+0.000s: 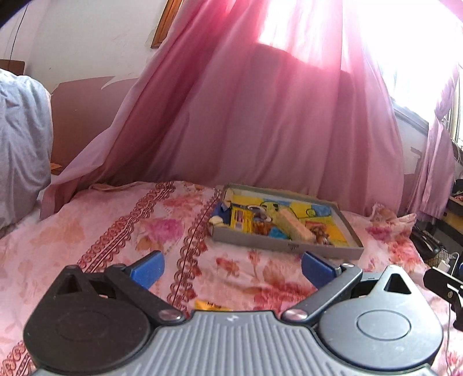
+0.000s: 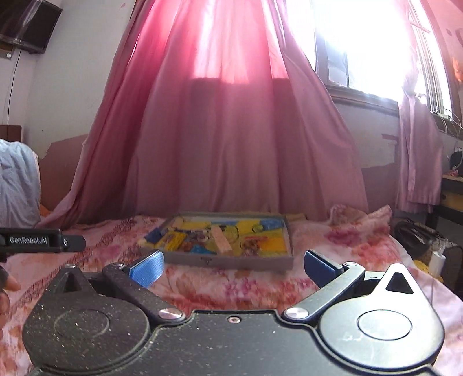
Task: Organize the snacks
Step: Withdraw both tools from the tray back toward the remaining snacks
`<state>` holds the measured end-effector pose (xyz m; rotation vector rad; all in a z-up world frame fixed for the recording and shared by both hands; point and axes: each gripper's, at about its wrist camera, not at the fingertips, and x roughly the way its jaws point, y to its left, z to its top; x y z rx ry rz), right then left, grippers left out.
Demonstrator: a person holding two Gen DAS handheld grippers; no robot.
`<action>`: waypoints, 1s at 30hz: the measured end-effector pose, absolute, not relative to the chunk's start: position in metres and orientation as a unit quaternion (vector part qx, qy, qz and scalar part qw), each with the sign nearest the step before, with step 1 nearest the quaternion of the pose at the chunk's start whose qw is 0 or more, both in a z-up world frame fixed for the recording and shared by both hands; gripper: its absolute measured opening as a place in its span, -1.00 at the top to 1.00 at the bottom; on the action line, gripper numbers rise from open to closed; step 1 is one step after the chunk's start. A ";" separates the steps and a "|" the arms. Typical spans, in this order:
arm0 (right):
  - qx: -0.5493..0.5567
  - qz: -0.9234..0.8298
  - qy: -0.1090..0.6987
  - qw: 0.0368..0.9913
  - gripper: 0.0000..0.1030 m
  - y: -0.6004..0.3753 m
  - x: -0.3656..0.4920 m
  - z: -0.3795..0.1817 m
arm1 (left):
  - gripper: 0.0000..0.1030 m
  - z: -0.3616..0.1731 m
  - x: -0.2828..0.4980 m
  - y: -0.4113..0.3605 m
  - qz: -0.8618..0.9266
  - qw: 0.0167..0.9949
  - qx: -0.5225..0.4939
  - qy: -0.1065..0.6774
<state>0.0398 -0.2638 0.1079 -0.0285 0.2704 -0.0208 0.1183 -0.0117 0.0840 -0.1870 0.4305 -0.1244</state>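
Grippers left (image 1: pixel 231 270), right (image 2: pixel 231 267) spread, empty; fingertips (image 2: pixel 7 286) only right view.

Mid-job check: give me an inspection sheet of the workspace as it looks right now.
Surface: floral bedspread, rumpled at far right.
Job's things: grey tray on the bed holding snack packets; pale wrapped bar lies diagonally inside.
Clutter: yellow packet partly hidden under the left gripper.
Grippers: left gripper open, empty; right gripper open, empty.
Cables: white wire on the wall.
Surroundings: pink curtain, bright window, wall screen.
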 end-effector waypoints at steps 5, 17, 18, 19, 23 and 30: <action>-0.008 -0.023 0.153 0.988 -0.99 -0.265 0.021 0.087 | -0.99 0.069 0.097 -0.008 -0.057 0.969 -0.088 0.223; 0.004 -0.012 0.225 0.974 -0.99 -0.257 0.015 0.041 | -0.99 0.017 0.083 -0.005 -0.063 0.946 -0.053 0.314; 0.003 -0.009 0.229 0.973 -0.99 -0.256 0.016 0.038 | -0.99 0.014 0.083 -0.005 -0.062 0.944 -0.052 0.320; 0.004 -0.008 0.233 0.972 -0.99 -0.255 0.017 0.035 | -0.99 0.011 0.082 -0.005 -0.062 0.943 -0.050 0.324; 0.008 -0.003 0.250 0.968 -0.99 -0.255 0.021 0.023 | -0.99 0.000 0.082 -0.008 -0.065 0.938 -0.040 0.337; 0.013 0.004 0.272 0.962 -0.99 -0.257 0.027 0.007 | -0.99 -0.009 0.080 -0.015 -0.066 0.937 -0.019 0.341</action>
